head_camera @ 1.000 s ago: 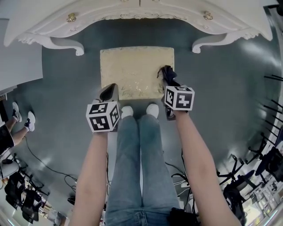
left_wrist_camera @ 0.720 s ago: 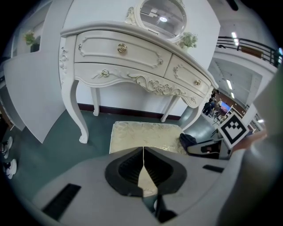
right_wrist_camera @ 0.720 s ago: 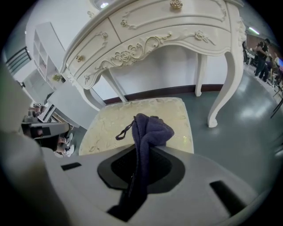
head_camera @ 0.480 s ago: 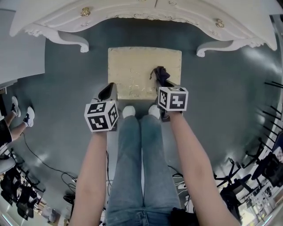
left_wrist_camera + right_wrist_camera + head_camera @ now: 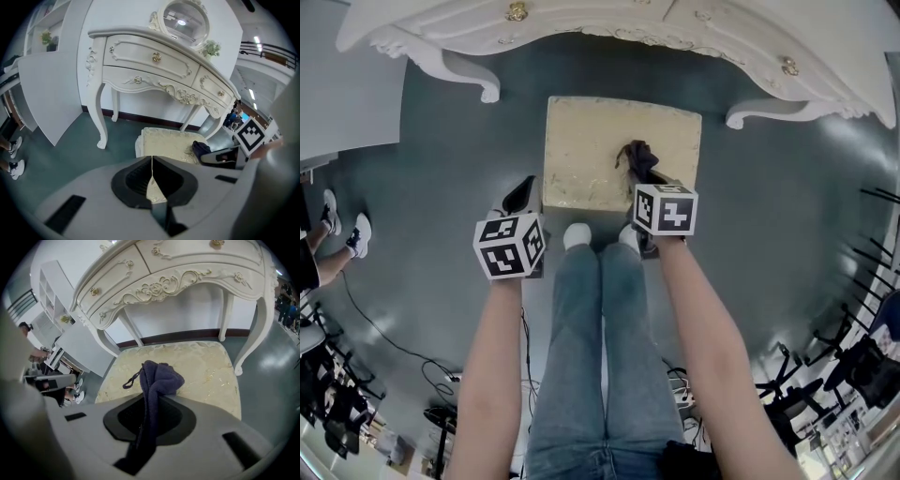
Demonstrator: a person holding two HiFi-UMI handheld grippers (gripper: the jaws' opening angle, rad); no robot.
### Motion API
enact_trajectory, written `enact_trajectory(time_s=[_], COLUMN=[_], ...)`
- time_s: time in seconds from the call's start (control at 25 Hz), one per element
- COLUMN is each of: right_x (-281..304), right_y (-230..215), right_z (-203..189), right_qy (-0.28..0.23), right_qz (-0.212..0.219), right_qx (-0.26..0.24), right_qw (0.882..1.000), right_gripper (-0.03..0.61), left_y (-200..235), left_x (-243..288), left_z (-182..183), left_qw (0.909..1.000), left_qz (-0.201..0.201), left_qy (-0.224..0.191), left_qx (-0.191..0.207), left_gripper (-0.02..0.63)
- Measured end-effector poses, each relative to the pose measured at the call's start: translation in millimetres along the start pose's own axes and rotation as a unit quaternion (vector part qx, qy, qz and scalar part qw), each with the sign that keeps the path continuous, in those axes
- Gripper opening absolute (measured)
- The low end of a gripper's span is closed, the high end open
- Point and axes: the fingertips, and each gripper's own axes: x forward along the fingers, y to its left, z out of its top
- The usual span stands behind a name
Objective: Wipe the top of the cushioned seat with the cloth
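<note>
- Seat point(image 5: 591, 155): cream cushioned stool on a grey-green floor point(image 5: 441, 150). It stands at 12 o'clock from the person's white shoes point(image 5: 577, 234), partly under the table.
- Table point(image 5: 581, 23): white, carved, with gold knobs and curved legs, at 12 o'clock beyond the seat.
- Cloth point(image 5: 159, 376): dark blue and bunched. It sits on the seat top just off centre toward 4 o'clock, its free end heaped on the cushion and a thin loop trailing toward 9 o'clock.
- Right gripper point(image 5: 147, 408): jaws pinching the cloth, a fold of which runs back between them. It is over the seat's near edge at 5 o'clock.
- Left gripper point(image 5: 151, 173): jaws pressed together with nothing between them. It is over the floor off the seat's near left corner at 7 o'clock, apart from the cushion.
- Bystander's sneakers point(image 5: 342, 225): on the floor at 9 o'clock, well away from the seat.
</note>
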Motion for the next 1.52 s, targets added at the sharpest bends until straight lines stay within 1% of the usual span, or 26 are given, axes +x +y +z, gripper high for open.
enact_trajectory(time_s=[0.76, 0.96, 1.32, 1.52], right_x=[39, 47, 63, 73], right_y=[91, 111, 151, 177], right_z=[9, 12, 16, 14], right_qy=[0.025, 0.029, 0.03, 0.042], right_qz=[0.042, 0.049, 0.072, 0.092], right_qx=[-0.059, -0.067, -0.079, -0.101], right_qw=[0.997, 0.996, 0.994, 0.99], right_gripper=[0.038, 0.038, 0.038, 0.038], left_y=[81, 101, 122, 128], left_x=[-29, -38, -49, -55], left_z=[-15, -20, -35, -42], left_qw=[0.9981, 0.9968, 0.9944, 0.9936], left_qz=[0.039, 0.051, 0.065, 0.07], left_qy=[-0.008, -0.011, -0.014, -0.014], left_qx=[-0.046, -0.06, -0.083, -0.088], left_gripper=[0.005, 0.005, 0.005, 0.005])
